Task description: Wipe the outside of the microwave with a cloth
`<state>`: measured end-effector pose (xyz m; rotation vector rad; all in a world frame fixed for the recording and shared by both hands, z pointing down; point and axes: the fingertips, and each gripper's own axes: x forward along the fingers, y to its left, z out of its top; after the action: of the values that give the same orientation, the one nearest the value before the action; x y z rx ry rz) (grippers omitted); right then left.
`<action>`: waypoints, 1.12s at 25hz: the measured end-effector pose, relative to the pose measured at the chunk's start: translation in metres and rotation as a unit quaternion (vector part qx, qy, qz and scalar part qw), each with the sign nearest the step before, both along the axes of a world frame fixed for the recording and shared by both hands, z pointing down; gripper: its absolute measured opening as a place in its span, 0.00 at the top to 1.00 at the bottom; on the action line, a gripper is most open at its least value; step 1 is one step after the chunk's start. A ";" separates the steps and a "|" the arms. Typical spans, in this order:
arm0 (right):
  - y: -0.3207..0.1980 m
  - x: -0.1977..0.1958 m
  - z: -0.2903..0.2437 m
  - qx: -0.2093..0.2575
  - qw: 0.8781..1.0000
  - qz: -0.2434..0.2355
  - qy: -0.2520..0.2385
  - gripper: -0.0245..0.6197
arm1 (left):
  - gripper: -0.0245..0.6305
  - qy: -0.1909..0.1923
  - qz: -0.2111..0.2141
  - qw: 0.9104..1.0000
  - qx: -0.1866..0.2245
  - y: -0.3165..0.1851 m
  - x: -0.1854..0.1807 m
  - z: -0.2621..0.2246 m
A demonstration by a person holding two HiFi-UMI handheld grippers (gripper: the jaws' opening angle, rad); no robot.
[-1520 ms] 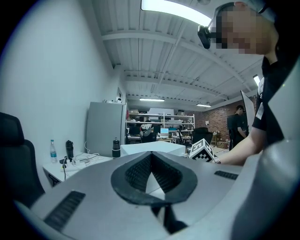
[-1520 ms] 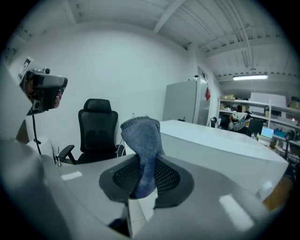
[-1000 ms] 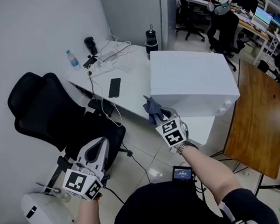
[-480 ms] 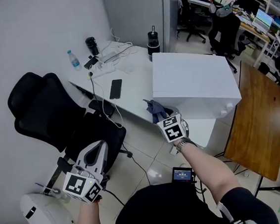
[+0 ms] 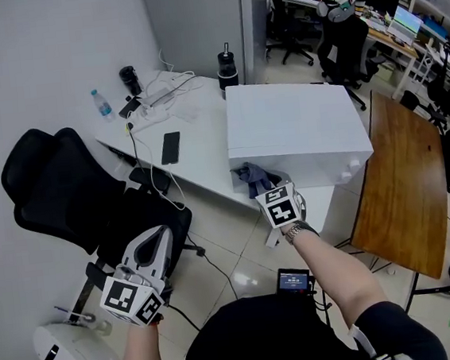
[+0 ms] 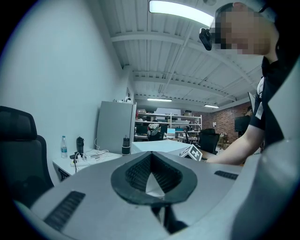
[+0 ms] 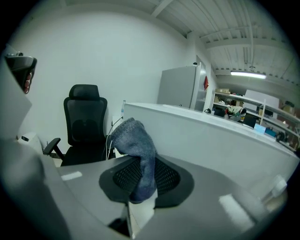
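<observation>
The white microwave (image 5: 291, 128) stands on the near end of a white desk (image 5: 199, 158). A blue-grey cloth (image 5: 252, 178) is bunched against the lower left of its near face. My right gripper (image 5: 262, 187) is shut on that cloth from below. In the right gripper view the cloth (image 7: 137, 145) hangs over the jaws, and the microwave's wall (image 7: 220, 140) fills the right side. My left gripper (image 5: 156, 234) hangs low at the left above the chair, well away from the microwave. In its own view the left gripper (image 6: 151, 161) has its tips together with nothing between them.
A black office chair (image 5: 58, 193) stands left of the desk. On the desk lie a phone (image 5: 170, 147), a water bottle (image 5: 102, 105), a black flask (image 5: 226, 63) and cables (image 5: 160, 90). A wooden table (image 5: 402, 188) is to the right, a white round device (image 5: 63, 352) at the bottom left.
My right gripper has carried the cloth a little right and down, onto the microwave's near face. The head view has shifted. My left gripper has stayed where it was.
</observation>
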<state>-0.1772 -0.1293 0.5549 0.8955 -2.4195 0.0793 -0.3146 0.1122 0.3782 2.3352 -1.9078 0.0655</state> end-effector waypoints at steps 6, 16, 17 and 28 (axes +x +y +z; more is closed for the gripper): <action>-0.010 0.032 -0.003 -0.003 1.000 0.023 -0.004 0.86 | 0.96 0.002 0.022 1.000 -0.001 -0.015 0.020 -0.002; -0.031 0.097 -0.007 -0.004 0.998 0.056 -0.012 0.86 | 0.96 -0.003 0.051 0.999 -0.006 -0.043 0.073 -0.004; -0.034 0.105 -0.008 -0.004 0.998 0.059 -0.013 0.86 | 0.96 -0.004 0.054 0.998 -0.007 -0.046 0.080 -0.005; -0.061 0.194 -0.008 -0.008 0.996 0.091 -0.018 0.86 | 0.96 -0.014 0.078 0.997 -0.014 -0.077 0.155 -0.010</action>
<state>0.0164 -0.1901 0.5467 1.1132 -2.3617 0.1829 -0.1596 0.0356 0.3683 2.4733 -1.7199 0.1381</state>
